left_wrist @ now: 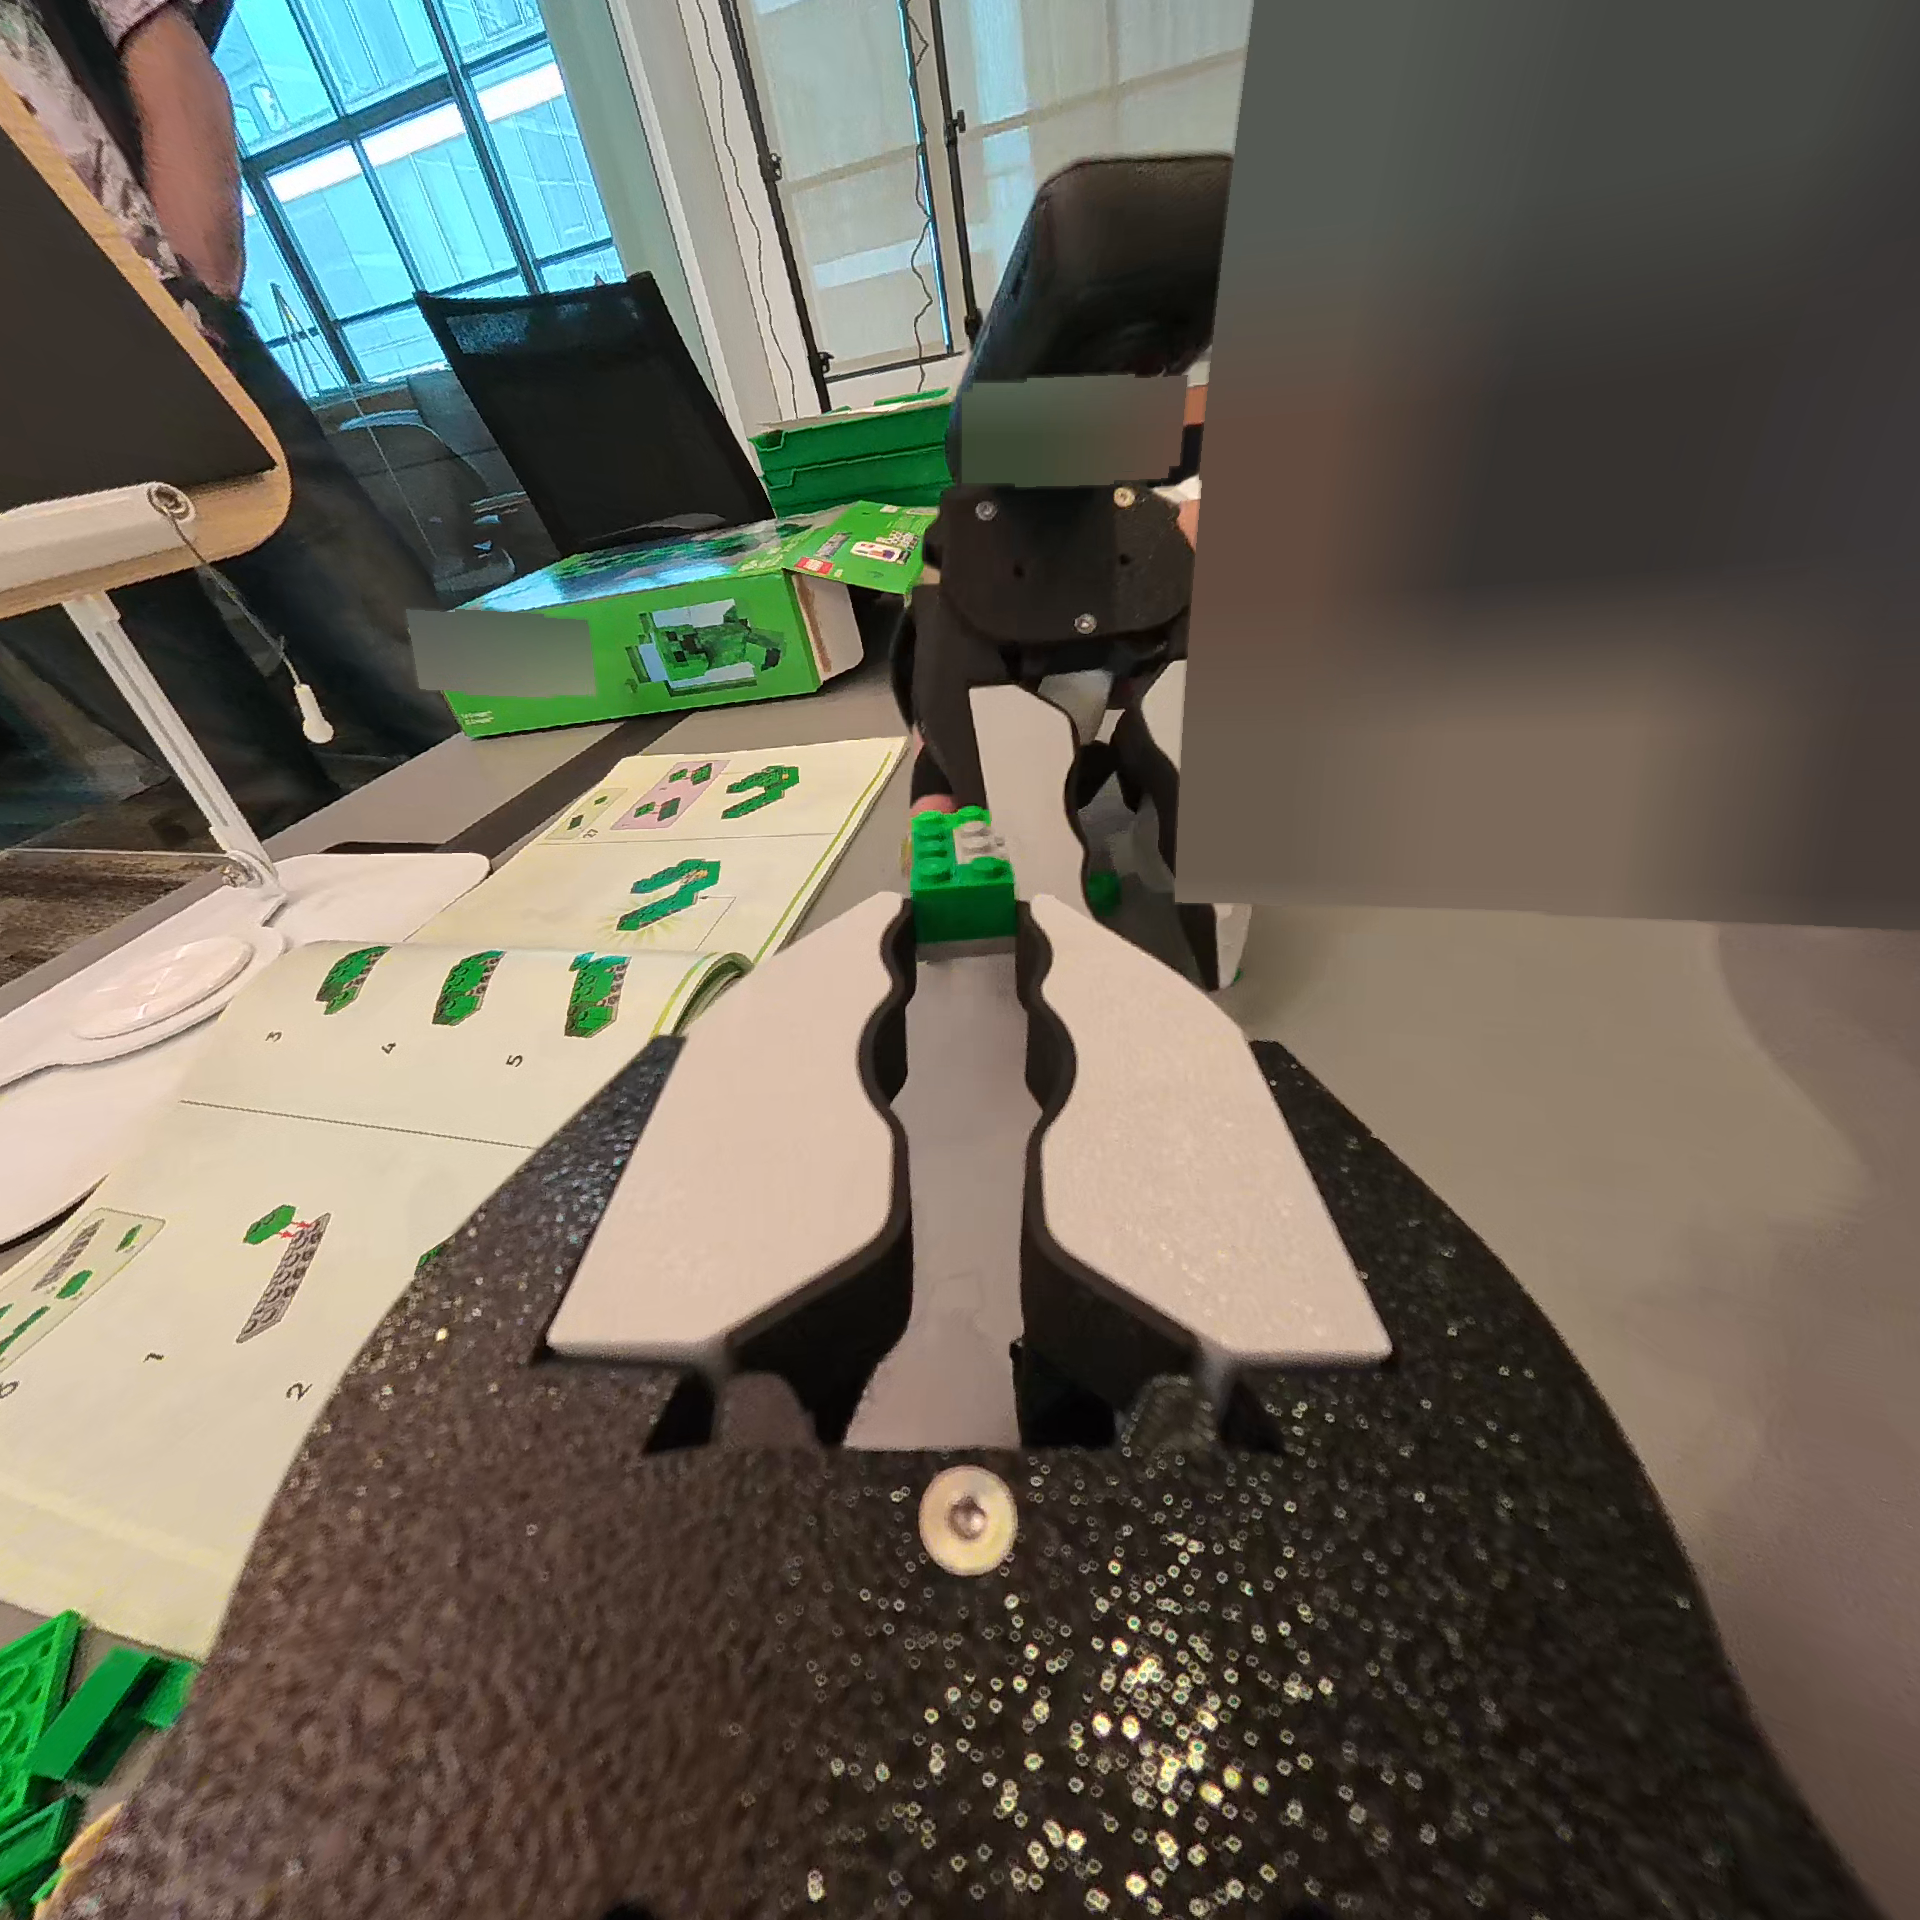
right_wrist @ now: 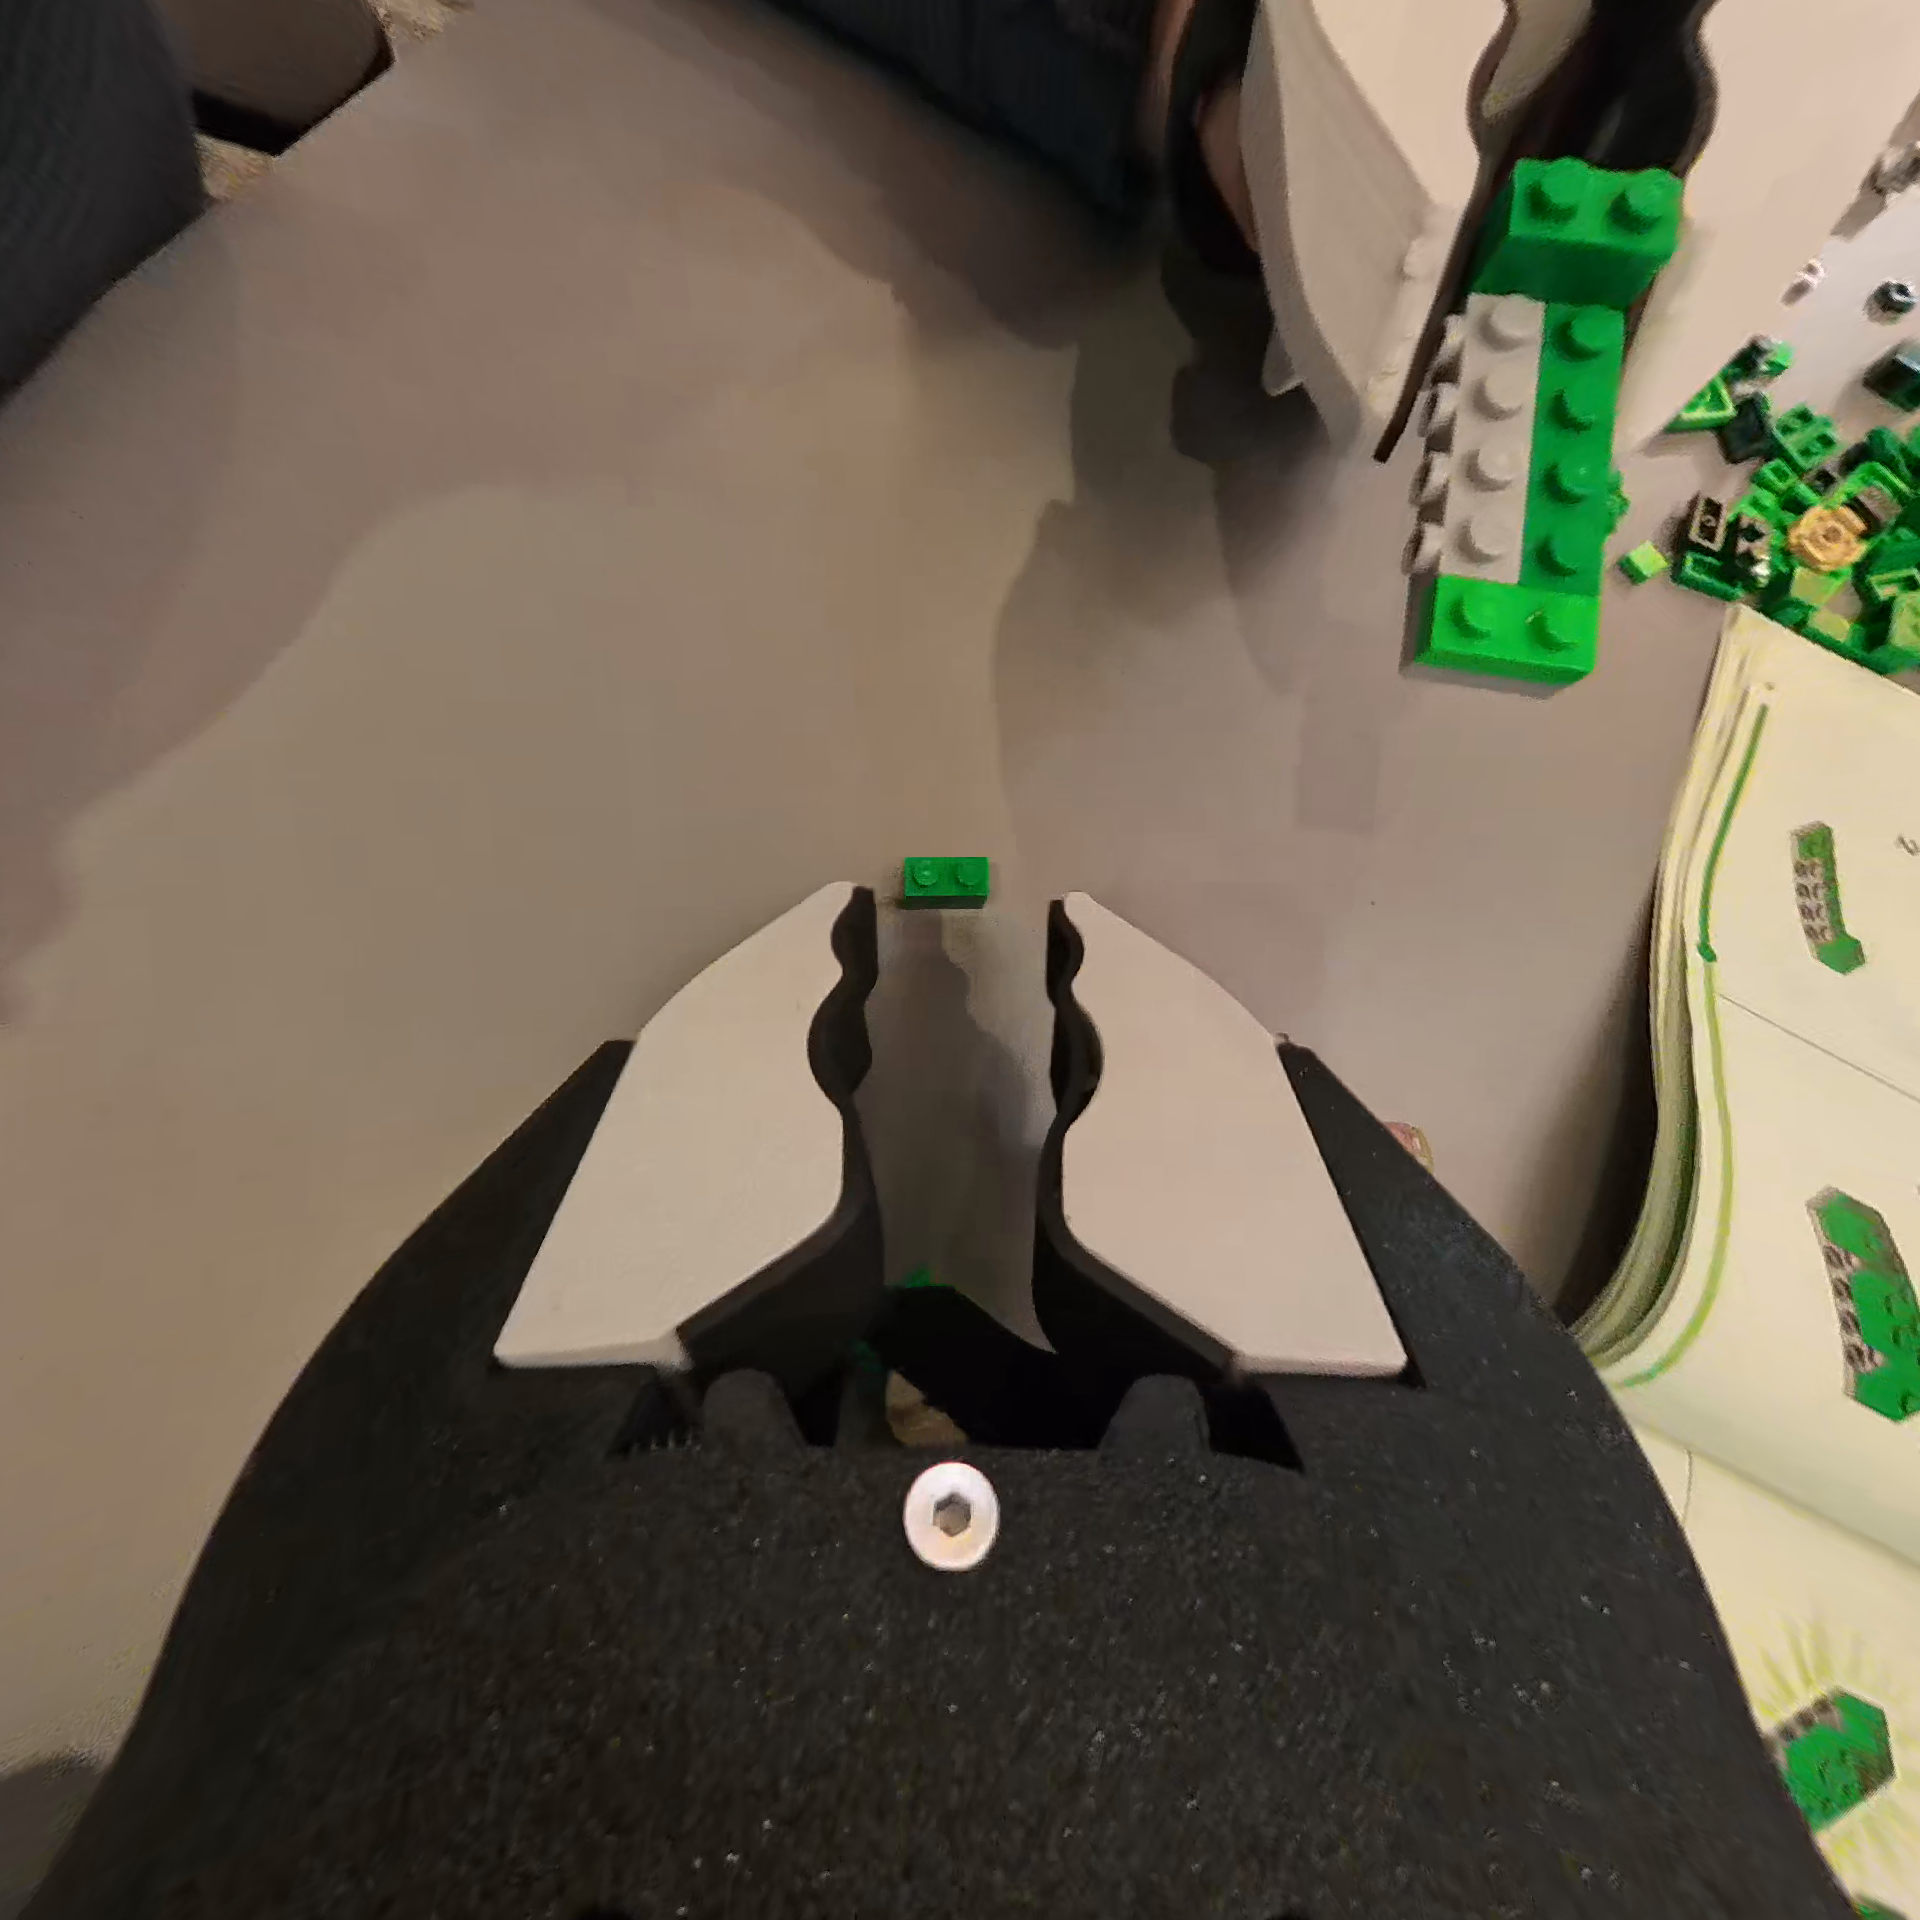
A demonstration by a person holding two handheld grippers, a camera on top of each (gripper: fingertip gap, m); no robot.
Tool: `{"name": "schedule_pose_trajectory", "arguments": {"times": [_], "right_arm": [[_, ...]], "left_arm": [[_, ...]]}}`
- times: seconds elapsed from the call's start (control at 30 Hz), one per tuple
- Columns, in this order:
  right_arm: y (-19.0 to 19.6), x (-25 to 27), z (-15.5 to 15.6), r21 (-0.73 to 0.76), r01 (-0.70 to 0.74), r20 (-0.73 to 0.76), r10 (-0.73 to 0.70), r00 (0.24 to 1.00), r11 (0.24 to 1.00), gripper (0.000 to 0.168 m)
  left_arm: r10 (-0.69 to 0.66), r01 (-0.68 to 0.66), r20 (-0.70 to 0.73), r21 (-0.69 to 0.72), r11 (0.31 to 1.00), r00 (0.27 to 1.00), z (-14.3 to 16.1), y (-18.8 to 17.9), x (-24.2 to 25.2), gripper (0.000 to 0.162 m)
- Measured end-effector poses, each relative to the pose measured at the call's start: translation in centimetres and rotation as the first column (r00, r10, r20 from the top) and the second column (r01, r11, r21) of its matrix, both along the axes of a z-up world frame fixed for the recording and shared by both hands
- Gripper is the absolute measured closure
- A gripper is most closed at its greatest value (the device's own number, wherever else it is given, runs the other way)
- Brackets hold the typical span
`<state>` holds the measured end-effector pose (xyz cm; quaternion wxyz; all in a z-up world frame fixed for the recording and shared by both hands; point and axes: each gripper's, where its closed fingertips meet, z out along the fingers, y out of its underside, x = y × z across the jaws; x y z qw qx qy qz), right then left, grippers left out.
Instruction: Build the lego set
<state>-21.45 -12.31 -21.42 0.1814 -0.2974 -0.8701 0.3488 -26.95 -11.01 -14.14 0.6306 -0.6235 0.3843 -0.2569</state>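
Observation:
My left gripper is shut on one end of a green and grey brick assembly and holds it above the grey table. In the right wrist view the left gripper shows at the top right, with the long assembly hanging from it; a grey strip runs beside a green strip, with green bricks at both ends. My right gripper is open and empty, low over the table. A small green two-stud plate lies flat just beyond its fingertips, not touched.
An open instruction booklet lies left of the left gripper and also shows in the right wrist view. Loose green pieces are piled beyond it. A green set box, a white lamp base and a black chair stand behind. Across from one pair of fingers to the other is roughly 9 cm.

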Motion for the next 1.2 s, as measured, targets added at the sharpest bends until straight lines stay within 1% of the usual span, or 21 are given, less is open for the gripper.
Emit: {"name": "schedule_pose_trajectory", "arguments": {"times": [0.13, 0.37, 0.43, 0.5, 0.6, 0.7, 0.73, 0.8, 0.83, 0.87, 0.9, 0.93, 0.97, 1.0, 1.07, 1.13, 1.2], "right_arm": [[-0.6, -0.2, -0.2, -0.066, -0.03, 0.055, 0.034, 0.998, 0.997, 0.141], [-0.7, -0.6, -0.8, -0.035, -0.054, 0.075, 0.056, 0.996, 0.998, 0.144], [-0.9, -0.6, -0.9, -0.048, -0.057, 0.087, 0.061, 0.994, 0.997, 0.153], [-1.0, -0.6, -0.7, -0.064, -0.042, 0.09, 0.047, 0.995, 0.997, 0.152], [-1.1, -0.3, 1.0, -0.058, 0.006, 0.011, -0.005, 1.0, 0.998, 0.153], [0.3, 0.4, 3.5, -0.029, 0.124, -0.136, -0.127, 0.982, 0.992, 0.153], [0.9, 0.5, 4.6, -0.041, 0.182, -0.2, -0.186, 0.962, 0.982, 0.153], [2.8, 0.7, 7.0, -0.08, 0.323, -0.367, -0.329, 0.87, 0.943, 0.153], [3.4, 1.0, 8.0, -0.117, 0.374, -0.434, -0.386, 0.814, 0.92, 0.153], [4.3, 1.3, 8.8, -0.157, 0.441, -0.494, -0.457, 0.74, 0.884, 0.153], [5.0, 1.6, 9.3, -0.192, 0.487, -0.546, -0.505, 0.669, 0.852, 0.153], [5.4, 1.9, 9.6, -0.222, 0.511, -0.584, -0.533, 0.613, 0.831, 0.153], [5.5, 2.0, 9.4, -0.229, 0.521, -0.601, -0.541, 0.589, 0.822, 0.153], [5.6, 1.9, 9.2, -0.2, 0.54, -0.608, -0.536, 0.586, 0.818, 0.153], [6.0, 1.8, 9.5, -0.152, 0.571, -0.656, -0.515, 0.552, 0.806, 0.153], [5.9, 1.8, 9.8, -0.18, 0.574, -0.675, -0.525, 0.518, 0.799, 0.153], [6.0, 1.9, 9.5, -0.19, 0.574, -0.689, -0.525, 0.5, 0.797, 0.153]], "left_arm": [[0.0, 0.0, -0.01, -0.001, 1.0, 1.0, -0.1, 0.0, 0.0, 0.145], [-0.004, 0.004, -0.012, -0.005, 1.0, 1.0, -0.2, 0.0, 0.0, 0.145], [-0.004, 0.004, -0.013, -0.004, 1.0, 1.0, -0.2, 0.0, 0.0, 0.145], [-0.003, 0.003, -0.012, -0.003, 1.0, 1.0, -0.2, 0.0, 0.0, 0.145], [-0.001, 0.001, -0.012, -0.002, 1.0, 1.0, -0.2, 0.0, 0.0, 0.145], [0.003, -0.003, -0.015, 0.001, 1.0, 1.0, -0.2, 0.0, 0.1, 0.145], [0.003, -0.003, -0.013, 0.001, 1.0, 1.0, -0.1, 0.0, 0.2, 0.145], [0.006, -0.006, -0.014, -0.001, 1.0, 1.0, -0.2, 0.1, 0.6, 0.145], [0.003, -0.003, -0.018, -0.002, 1.0, 1.0, -0.2, 0.1, 0.8, 0.145], [0.0, 0.0, -0.02, -0.002, 1.0, 1.0, -0.2, 0.1, 1.0, 0.145], [-0.001, 0.001, -0.02, -0.005, 1.0, 1.0, -0.2, 0.1, 1.3, 0.145], [0.0, 0.0, -0.02, -0.007, 1.0, 1.0, -0.3, 0.1, 1.4, 0.145], [0.001, -0.001, -0.021, -0.01, 1.0, 1.0, -0.3, 0.1, 1.6, 0.145], [0.001, -0.001, -0.025, -0.011, 1.0, 1.0, -0.3, 0.1, 1.7, 0.145], [0.008, -0.008, -0.039, -0.009, 1.0, 0.999, -0.5, 0.1, 2.0, 0.145], [0.016, -0.016, -0.049, -0.006, 1.0, 0.999, -0.6, 0.2, 2.0, 0.145], [0.02, -0.02, -0.038, -0.007, 1.0, 0.999, -0.5, 0.3, 1.9, 0.145]]}}
